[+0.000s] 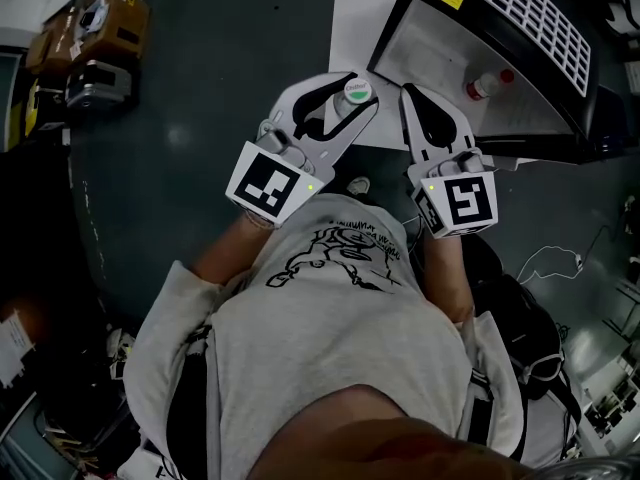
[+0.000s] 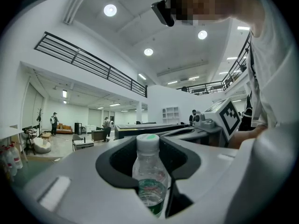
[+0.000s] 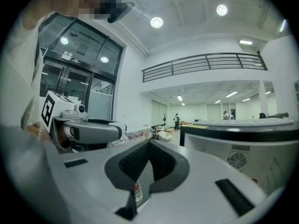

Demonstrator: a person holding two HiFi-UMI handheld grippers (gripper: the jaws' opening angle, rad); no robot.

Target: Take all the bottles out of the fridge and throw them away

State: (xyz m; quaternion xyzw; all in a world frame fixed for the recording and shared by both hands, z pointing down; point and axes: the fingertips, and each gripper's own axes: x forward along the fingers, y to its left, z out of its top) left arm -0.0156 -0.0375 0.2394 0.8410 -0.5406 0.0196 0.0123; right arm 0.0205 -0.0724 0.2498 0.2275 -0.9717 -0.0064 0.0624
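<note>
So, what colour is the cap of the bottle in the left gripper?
White cap with a green top; best in the head view.

Round ceiling lights (image 2: 110,10) brighten a high white hall (image 2: 159,101) with a dark-railed mezzanine (image 2: 88,62), tall glass doors (image 3: 79,73) on one side and a dark glossy floor (image 1: 200,148).

The dark floor (image 1: 200,138) bears a black-framed fridge (image 1: 530,13) at upper right, partly on a white sheet (image 1: 352,28). Yellow-and-black equipment (image 1: 95,43) sits at upper left, and a thin white cable (image 1: 548,251) loops at right.
</note>
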